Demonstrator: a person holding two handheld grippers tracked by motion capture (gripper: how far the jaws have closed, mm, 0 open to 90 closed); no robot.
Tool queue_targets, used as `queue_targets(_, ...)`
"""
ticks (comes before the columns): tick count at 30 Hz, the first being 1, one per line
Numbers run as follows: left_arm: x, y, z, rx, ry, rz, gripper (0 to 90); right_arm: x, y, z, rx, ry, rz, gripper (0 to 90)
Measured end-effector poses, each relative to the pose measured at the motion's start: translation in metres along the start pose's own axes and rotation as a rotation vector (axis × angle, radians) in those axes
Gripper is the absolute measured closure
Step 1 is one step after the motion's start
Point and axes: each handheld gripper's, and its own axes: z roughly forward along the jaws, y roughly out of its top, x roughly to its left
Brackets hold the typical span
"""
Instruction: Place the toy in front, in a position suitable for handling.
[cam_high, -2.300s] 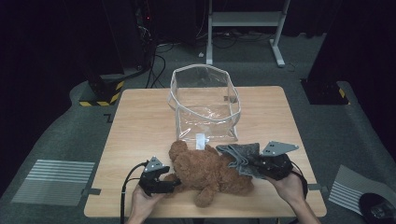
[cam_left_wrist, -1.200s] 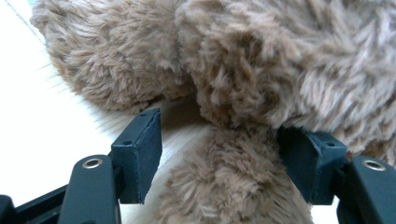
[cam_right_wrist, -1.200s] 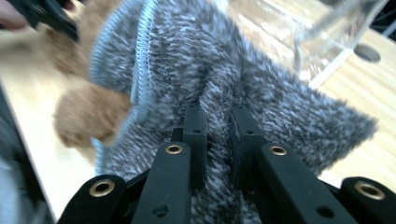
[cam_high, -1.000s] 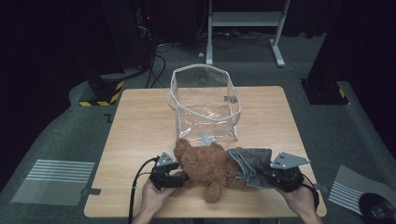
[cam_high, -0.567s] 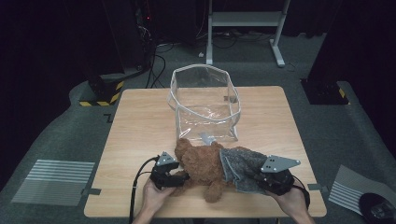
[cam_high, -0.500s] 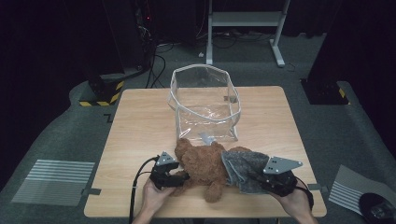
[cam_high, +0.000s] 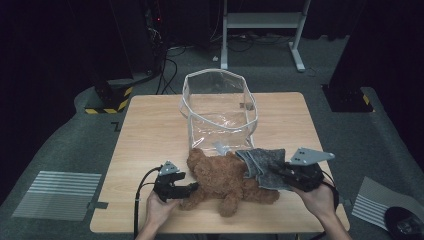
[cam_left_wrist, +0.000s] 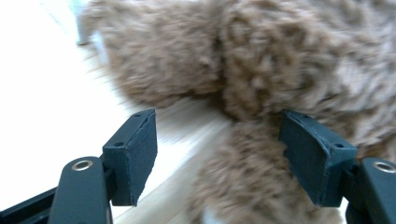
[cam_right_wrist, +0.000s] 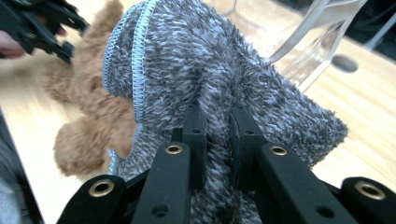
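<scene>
A brown teddy bear (cam_high: 225, 175) lies on the wooden table (cam_high: 150, 130) near its front edge. My left gripper (cam_high: 192, 187) is at the bear's left side. In the left gripper view its jaws stand wide apart around a furry limb (cam_left_wrist: 252, 186), so it (cam_left_wrist: 217, 140) is open; the left pad is off the fur. My right gripper (cam_high: 277, 170) is shut on a fuzzy grey cloth (cam_high: 260, 162) with a blue stitched edge (cam_right_wrist: 135, 51), held just over the bear's right side. In the right gripper view the pads (cam_right_wrist: 194, 126) pinch a fold of the cloth (cam_right_wrist: 196, 60).
A clear plastic bag (cam_high: 220, 105) stands open at the middle of the table, just behind the bear. Bare wood lies to its left and right. Beyond the table are a white stand and dark equipment on the floor.
The left gripper has slid right, up against the bear. The right gripper carried the cloth left over the bear, then lifted slightly in the last half second.
</scene>
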Motion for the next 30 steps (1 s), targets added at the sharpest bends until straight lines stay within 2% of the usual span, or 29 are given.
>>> queue_targets(2, 0.004, -0.001, -0.003, -0.003, 0.001, -0.011, 28.9, -0.003, 0.006, 0.015, 0.056, 0.001, 0.008, 79.1)
queue_targets(4, 0.006, -0.001, -0.005, -0.012, 0.007, -0.015, 28.8, -0.008, 0.007, 0.030, 0.116, -0.021, -0.001, 79.0)
queue_targets(7, 0.008, 0.003, -0.007, -0.014, 0.011, -0.013, 28.7, -0.017, 0.012, 0.038, 0.107, -0.012, 0.047, 79.0)
queue_targets(9, 0.010, 0.006, -0.008, -0.011, 0.009, -0.010, 27.7, -0.016, 0.018, 0.039, 0.088, -0.007, 0.046, 79.0)
queue_targets(12, 0.016, 0.007, -0.010, -0.018, -0.002, -0.040, 27.4, -0.008, 0.030, 0.044, 0.075, 0.018, 0.020, 79.0)
queue_targets(14, 0.020, 0.006, -0.011, -0.016, 0.008, -0.048, 27.3, 0.000, 0.040, 0.050, 0.070, 0.050, -0.004, 79.0)
queue_targets(20, 0.025, 0.008, -0.018, -0.027, -0.002, -0.051, 26.4, 0.020, 0.066, 0.076, 0.060, 0.166, -0.034, 78.8)
queue_targets(22, 0.023, 0.011, -0.022, -0.038, -0.006, -0.042, 26.0, 0.031, 0.075, 0.086, 0.080, 0.206, -0.045, 78.7)
queue_targets(25, 0.019, 0.018, -0.028, -0.060, -0.024, -0.024, 24.8, 0.046, 0.085, 0.101, 0.115, 0.225, -0.081, 78.3)
queue_targets(30, 0.013, 0.028, -0.039, -0.094, -0.047, 0.011, 23.4, 0.055, 0.091, 0.122, 0.147, 0.217, -0.105, 78.2)
